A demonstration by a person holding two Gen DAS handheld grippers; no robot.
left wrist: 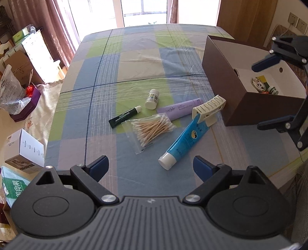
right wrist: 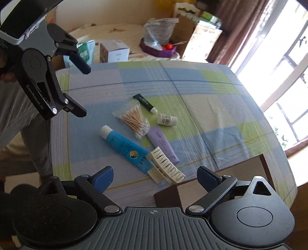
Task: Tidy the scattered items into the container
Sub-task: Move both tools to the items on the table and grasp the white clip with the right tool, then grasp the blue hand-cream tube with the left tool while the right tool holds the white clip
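Sunlit window (left wrist: 144, 11), brown curtains (left wrist: 57, 28), checked tablecloth (left wrist: 138, 57), wooden cabinet (left wrist: 246, 19)

Brown box (left wrist: 244, 107): right side cut by the frame edge at 3 o'clock, and its near wall hides most of the contents, so only a tin (left wrist: 259, 84) and a small bottle (left wrist: 273, 90) peek out, labels unreadable. Print on white vial (left wrist: 152, 99) too small to read.

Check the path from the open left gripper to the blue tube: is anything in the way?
Nothing visible blocks it: the left gripper faces the blue tube's white cap directly. A cream hair clip grips only its far end.
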